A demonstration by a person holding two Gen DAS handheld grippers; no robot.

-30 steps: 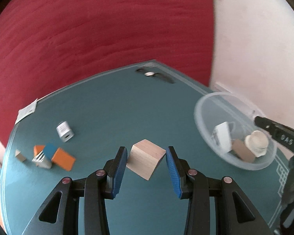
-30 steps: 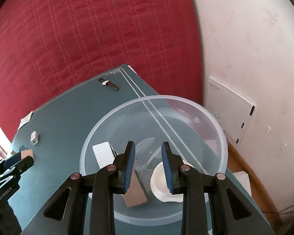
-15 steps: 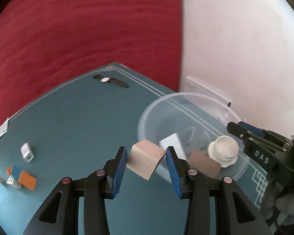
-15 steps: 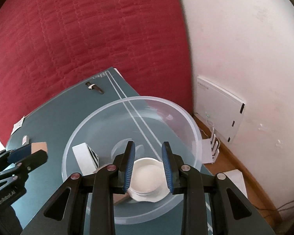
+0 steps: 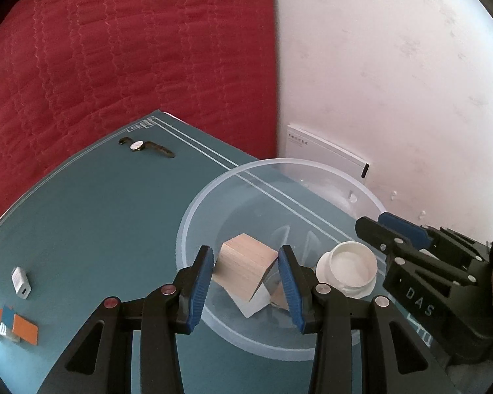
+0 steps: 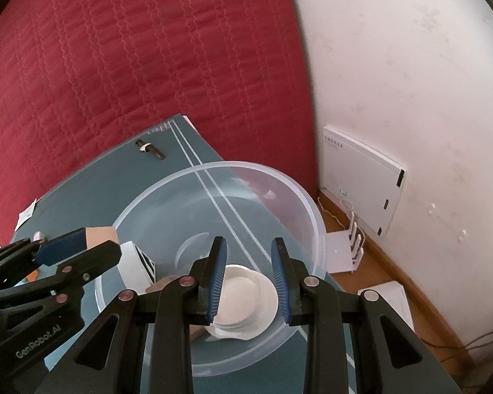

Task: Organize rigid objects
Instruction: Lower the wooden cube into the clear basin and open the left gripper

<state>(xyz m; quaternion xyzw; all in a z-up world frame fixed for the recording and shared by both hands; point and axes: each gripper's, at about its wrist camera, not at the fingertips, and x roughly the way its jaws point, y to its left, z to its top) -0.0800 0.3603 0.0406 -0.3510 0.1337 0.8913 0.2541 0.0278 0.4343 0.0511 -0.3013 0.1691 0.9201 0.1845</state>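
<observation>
Two grippers working over clear bowl (image 5: 194, 216): left gripper (image 5: 245, 282) is clamping wooden block (image 5: 245, 271) above bowl's near side; right gripper (image 6: 248, 282), jaws apart & empty, is hovering over white lid (image 6: 243, 298) inside. Next, prob: open left, drop block in.

My left wrist camera sits just behind my left gripper (image 5: 246, 287) and looks forward and down along its fingers, close above the near rim of the clear bowl (image 5: 194, 210), with the teal table (image 5: 92, 216) stretching away to the far left. My right wrist camera sits behind my right gripper (image 6: 249, 284) and also faces forward and down, nearer the bowl (image 6: 312, 210) and more directly over it. Both views share the bowl, the white lid (image 5: 348, 267) inside it, the wristwatch (image 5: 146, 146) at the table's far corner and the red quilted cover (image 5: 115, 65). Each camera catches the other gripper at its frame's edge.
</observation>
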